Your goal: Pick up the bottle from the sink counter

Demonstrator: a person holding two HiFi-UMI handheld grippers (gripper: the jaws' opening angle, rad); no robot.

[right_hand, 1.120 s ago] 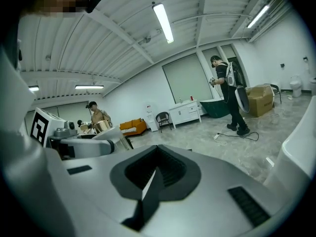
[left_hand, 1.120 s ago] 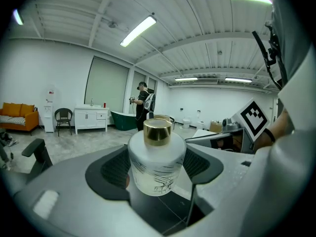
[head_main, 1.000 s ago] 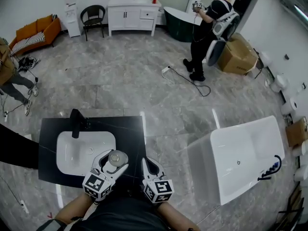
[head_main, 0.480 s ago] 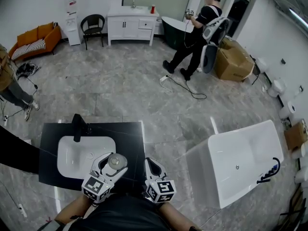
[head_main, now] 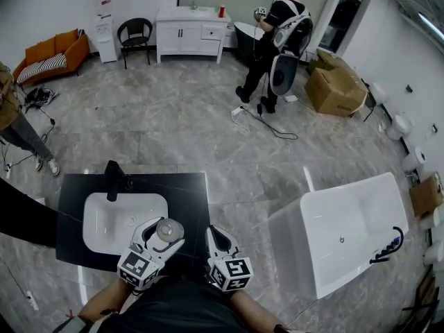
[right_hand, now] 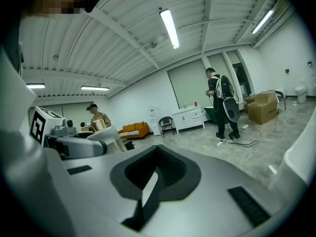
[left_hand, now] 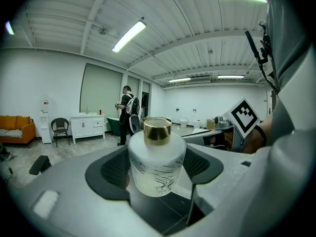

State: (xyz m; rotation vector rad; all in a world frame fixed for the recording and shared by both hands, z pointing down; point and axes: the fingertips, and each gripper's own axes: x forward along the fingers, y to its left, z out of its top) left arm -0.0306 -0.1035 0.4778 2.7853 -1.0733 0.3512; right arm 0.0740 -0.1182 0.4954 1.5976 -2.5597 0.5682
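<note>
A squat frosted-glass bottle (left_hand: 157, 164) with a gold cap (left_hand: 157, 130) stands upright between the dark pads of my left gripper (left_hand: 157, 174), which is shut on it. From the head view the bottle (head_main: 167, 228) and left gripper (head_main: 165, 234) are over the front right part of the black sink counter (head_main: 189, 200). Whether the bottle's base touches the counter I cannot tell. My right gripper (head_main: 218, 241) is just to the right, shut with nothing in it; in the right gripper view (right_hand: 155, 164) its pads meet along a thin seam.
A white basin (head_main: 125, 217) with a black faucet (head_main: 111, 179) fills the counter's left half. To the right stands a white bathtub (head_main: 347, 234). At the back of the room a person (head_main: 274, 44) stands next to a white vanity (head_main: 191, 23) and cardboard boxes (head_main: 336, 82).
Both grippers and the bottle have stayed almost in place. The person at the back of the room has walked to the left, towards the vanity.
</note>
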